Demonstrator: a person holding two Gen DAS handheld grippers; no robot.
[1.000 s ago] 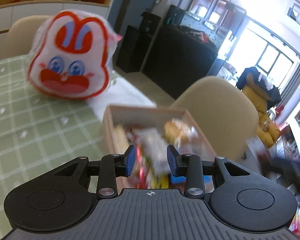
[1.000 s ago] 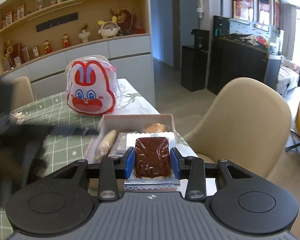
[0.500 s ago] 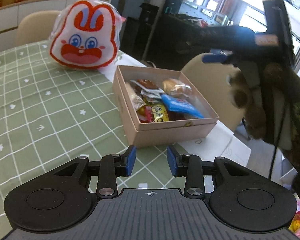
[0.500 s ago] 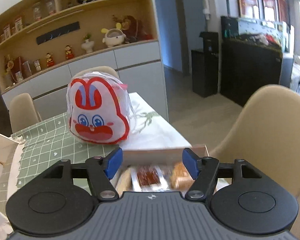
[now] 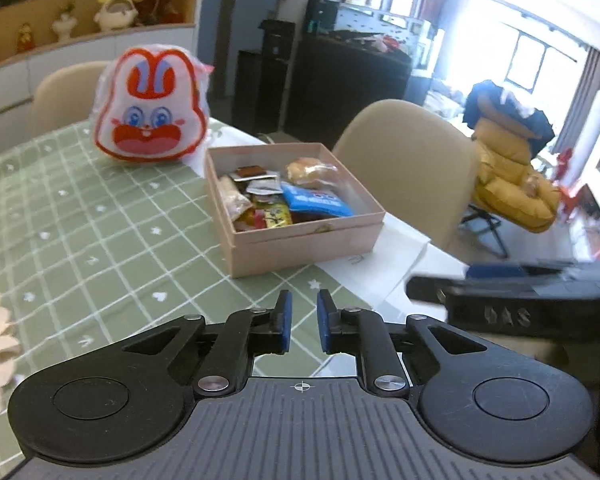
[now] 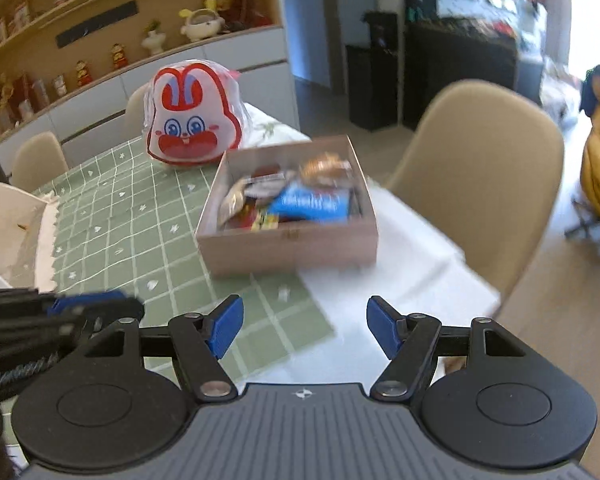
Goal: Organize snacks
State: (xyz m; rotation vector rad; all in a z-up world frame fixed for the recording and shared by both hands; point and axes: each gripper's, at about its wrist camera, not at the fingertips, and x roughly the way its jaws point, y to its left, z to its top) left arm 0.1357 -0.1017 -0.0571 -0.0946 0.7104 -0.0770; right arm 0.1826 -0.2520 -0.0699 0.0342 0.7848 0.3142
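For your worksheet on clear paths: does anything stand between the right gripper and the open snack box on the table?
Nothing visible does. Only bare tablecloth lies between the right gripper, jaws open and empty, and the snack box.

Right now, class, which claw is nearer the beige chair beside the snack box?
Right. The right claw hovers over the table's white edge by the chair; the left claw sits further in, over the green cloth.

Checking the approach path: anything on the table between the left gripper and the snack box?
Nothing: in the left wrist view only bare green checked tablecloth lies between the empty left gripper and the snack box.
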